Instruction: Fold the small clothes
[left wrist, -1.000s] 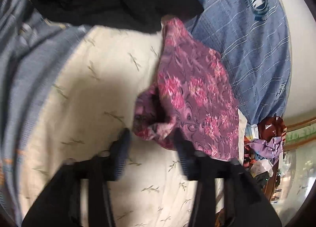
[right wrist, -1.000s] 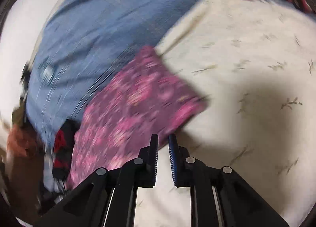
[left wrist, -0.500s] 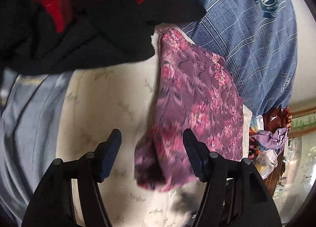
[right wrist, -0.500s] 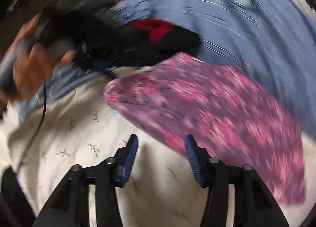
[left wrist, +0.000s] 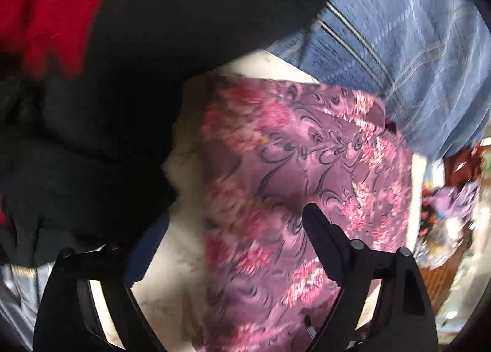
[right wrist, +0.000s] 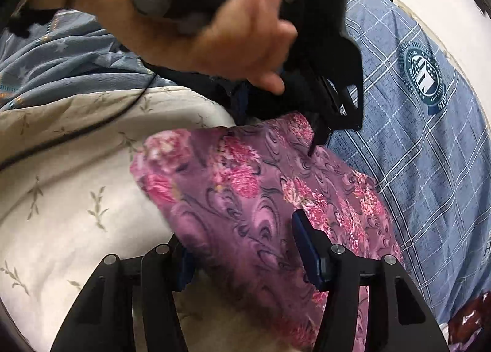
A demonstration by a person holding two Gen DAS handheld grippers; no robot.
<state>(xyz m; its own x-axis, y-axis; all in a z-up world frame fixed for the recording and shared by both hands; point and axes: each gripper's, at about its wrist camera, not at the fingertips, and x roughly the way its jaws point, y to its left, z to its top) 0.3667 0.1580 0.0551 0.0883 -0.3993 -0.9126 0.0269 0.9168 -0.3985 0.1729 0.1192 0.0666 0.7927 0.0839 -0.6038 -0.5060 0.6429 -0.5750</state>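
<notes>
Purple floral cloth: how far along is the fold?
Done: the purple floral cloth lies as a compact, roughly rectangular bundle on the cream sheet, so at least one fold looks made. In hand: nothing gripped; the left claw and right claw both straddle it, jaws just opened. Left: possibly a final fold, and the black-and-red garment looks unfolded.

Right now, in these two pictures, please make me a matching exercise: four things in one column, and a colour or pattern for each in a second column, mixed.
Things:
1. folded garment
2. bedsheet
3. pillow
4. clothes pile

Looks:
A. blue plaid with a round crest
B. black and red
C. purple with pink flowers
D. cream with small leaf sprigs

Pairs: 1-C, 2-D, 3-A, 4-B
</notes>
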